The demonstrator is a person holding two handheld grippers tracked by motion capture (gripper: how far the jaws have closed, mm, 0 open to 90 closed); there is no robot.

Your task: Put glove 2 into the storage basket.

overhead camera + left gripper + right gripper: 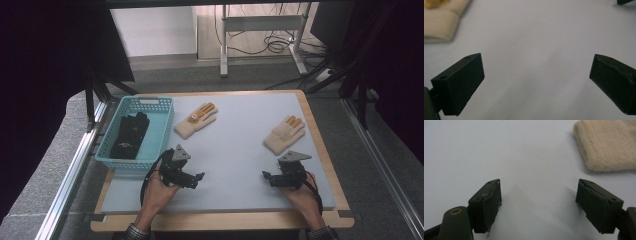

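Setting: pale grey mat [235, 150] on a wood-edged table, grey floor and cables beyond, dark curtains at both sides.
Basket: turquoise plastic basket [161, 131] at the mat's left edge, holding a pair of black gloves [131, 135].
Left cream glove: cream knit glove [196, 120] with orange fingertips, flat on the mat just right of the basket; cuff also visible in the left gripper view [439, 25].
Right cream glove: second cream glove [284, 134] on the mat's right half, well apart from the first.
Left gripper: left gripper [196, 179] low over bare mat, jaws spread wide, empty.
Right gripper: right gripper [267, 177] near the second glove's cuff, jaws spread, empty.
Done, judged: black gloves binned.
Left, judged: both cream gloves to collect.
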